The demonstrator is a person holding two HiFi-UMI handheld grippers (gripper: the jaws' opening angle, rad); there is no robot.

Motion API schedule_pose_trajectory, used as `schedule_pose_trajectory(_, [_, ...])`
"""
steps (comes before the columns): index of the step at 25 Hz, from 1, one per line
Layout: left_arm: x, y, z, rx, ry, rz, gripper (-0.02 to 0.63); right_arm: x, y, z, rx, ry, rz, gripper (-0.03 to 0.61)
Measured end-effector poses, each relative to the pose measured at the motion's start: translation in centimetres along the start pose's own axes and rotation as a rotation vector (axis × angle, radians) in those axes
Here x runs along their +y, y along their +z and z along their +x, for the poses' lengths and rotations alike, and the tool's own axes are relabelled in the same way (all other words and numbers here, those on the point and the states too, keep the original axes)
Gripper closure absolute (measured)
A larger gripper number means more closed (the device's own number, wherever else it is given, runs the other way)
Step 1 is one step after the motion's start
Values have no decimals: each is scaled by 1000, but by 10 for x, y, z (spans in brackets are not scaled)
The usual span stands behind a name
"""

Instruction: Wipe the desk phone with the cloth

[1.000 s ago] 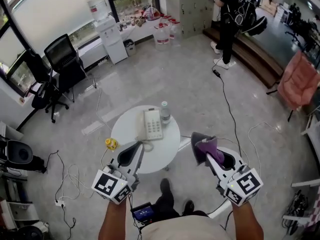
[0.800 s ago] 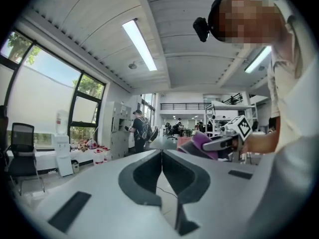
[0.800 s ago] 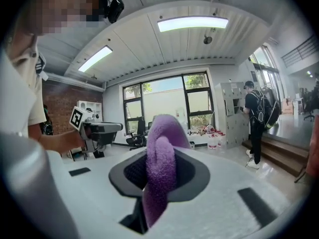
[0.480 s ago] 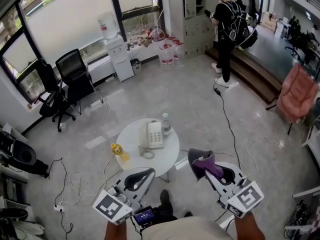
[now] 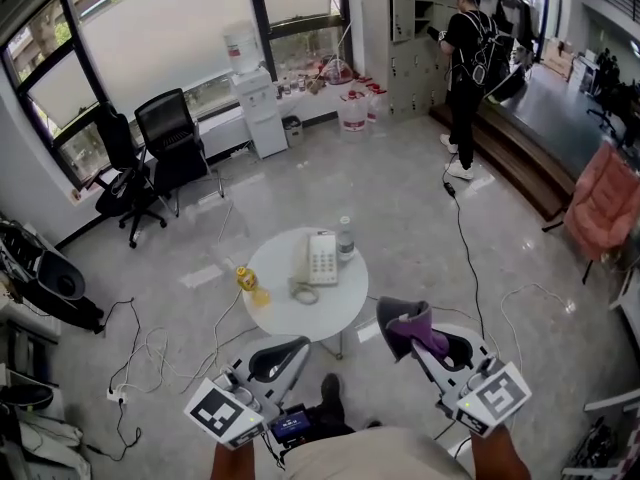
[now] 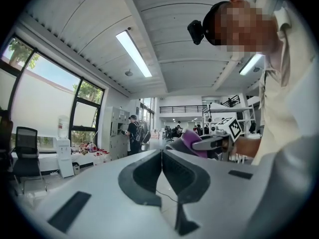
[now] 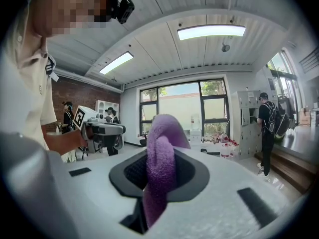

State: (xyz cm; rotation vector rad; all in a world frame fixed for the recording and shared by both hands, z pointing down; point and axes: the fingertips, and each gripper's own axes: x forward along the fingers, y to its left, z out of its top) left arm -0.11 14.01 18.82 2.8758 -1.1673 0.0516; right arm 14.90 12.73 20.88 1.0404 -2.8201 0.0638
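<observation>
One desk phone lies on the far part of the round white bench, a bottle just to its right. Purple cloth, soft and light, is pinched at its fold in the right tool, near the person and well apart from the phone. The phone's casing is probably stiff and smooth, its handset loose. Left tool: jaws together, empty.

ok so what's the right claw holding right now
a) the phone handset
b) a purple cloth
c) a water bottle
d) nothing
B: the purple cloth is pinched between the jaws of the right claw, while the desk phone and the bottle sit on the round table.
</observation>
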Motion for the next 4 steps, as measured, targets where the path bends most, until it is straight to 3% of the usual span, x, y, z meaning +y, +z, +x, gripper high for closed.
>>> schedule_pose_trajectory(4, [-12,2,-11,-1,14,1,602,9,2,-11,-6,11,-4,520])
